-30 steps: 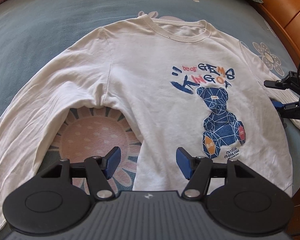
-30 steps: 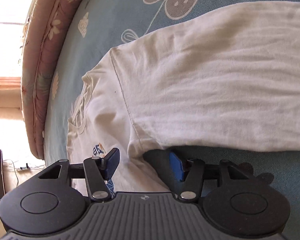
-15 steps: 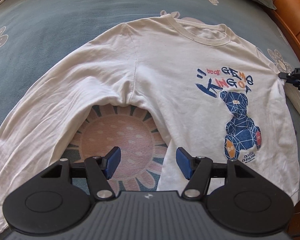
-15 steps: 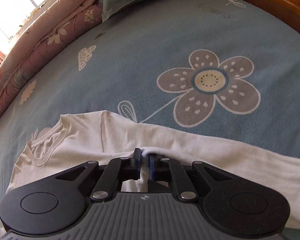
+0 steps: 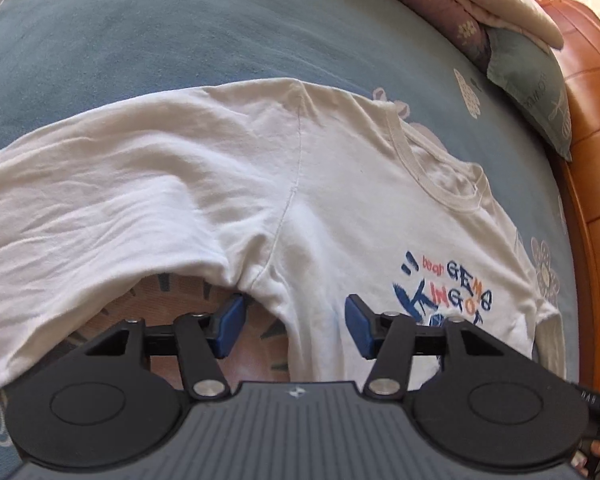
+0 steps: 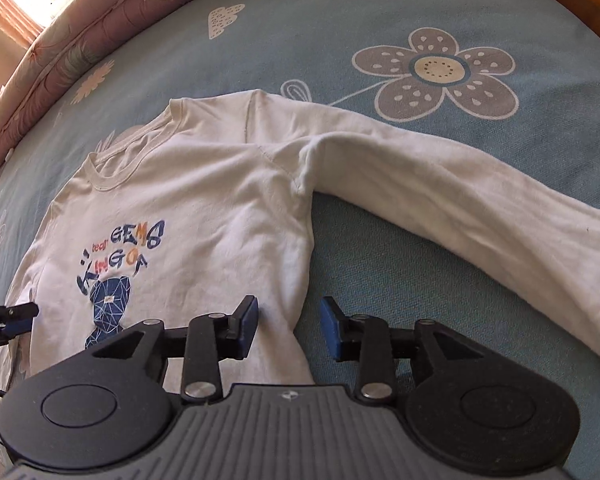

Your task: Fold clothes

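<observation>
White long-sleeved shirt point(image 5: 340, 208) lies flat, print up, on the blue flowered bed point(image 5: 140, 32). Left tongs point(image 5: 296, 324), just closing, and right tongs point(image 6: 288, 326), just opening, stand spread over its side seams, pinching nothing.

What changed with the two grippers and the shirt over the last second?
The right gripper pinched the white long-sleeved shirt near its armpit, then let go; its jaws have just been opening and now straddle the side edge. The left gripper moved in to the other armpit, jaws closing but not yet gripping. The shirt stays spread flat on the bedspread.
</observation>
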A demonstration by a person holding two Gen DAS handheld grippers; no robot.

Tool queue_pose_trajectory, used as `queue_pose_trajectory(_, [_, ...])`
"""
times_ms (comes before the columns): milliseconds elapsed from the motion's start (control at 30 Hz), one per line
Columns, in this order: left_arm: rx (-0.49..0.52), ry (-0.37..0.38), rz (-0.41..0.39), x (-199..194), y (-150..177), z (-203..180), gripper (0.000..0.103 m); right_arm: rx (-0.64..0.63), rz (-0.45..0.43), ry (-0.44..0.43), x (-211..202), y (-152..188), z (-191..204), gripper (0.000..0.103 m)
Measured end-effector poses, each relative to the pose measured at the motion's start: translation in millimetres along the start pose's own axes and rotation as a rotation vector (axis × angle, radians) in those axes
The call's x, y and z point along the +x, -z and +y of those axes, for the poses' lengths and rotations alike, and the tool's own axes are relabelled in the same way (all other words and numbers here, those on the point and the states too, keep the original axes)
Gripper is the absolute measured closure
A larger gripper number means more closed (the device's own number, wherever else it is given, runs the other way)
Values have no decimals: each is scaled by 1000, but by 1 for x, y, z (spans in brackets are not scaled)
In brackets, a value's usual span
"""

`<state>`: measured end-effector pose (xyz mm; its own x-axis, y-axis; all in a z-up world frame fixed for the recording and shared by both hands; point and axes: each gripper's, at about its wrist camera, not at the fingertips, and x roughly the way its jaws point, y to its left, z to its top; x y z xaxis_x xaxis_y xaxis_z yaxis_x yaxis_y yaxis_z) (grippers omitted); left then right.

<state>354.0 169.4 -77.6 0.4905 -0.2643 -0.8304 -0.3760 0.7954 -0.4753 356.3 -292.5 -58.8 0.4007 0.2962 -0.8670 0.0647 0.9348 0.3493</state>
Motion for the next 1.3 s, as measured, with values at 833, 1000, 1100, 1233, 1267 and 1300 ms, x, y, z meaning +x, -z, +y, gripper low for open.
queue_pose_trajectory(833, [-86, -40, -100, -14, 28, 29, 68, -40, 11, 1, -15, 18, -4, 53])
queue_pose_trajectory(1000, [111, -173, -130, -8, 20, -6, 101, -60, 19, 14, -13, 21, -3, 53])
queue_pose_trajectory(1100, [90, -200, -154, -11, 3, -3, 99, -72, 23, 12, -15, 22, -1, 52])
queue_pose_trajectory(1233, [64, -173, -87, -27, 14, 11, 90, -97, 41, 13, -16, 28, 0, 50])
queue_pose_trajectory(1267, [80, -177, -69, -33, 23, 11, 84, -101, 50, 9, -17, 31, -1, 50])
queue_pose_trajectory(1300, [93, -181, -52, -39, 33, 12, 82, -108, 60, 6, -18, 34, -2, 50])
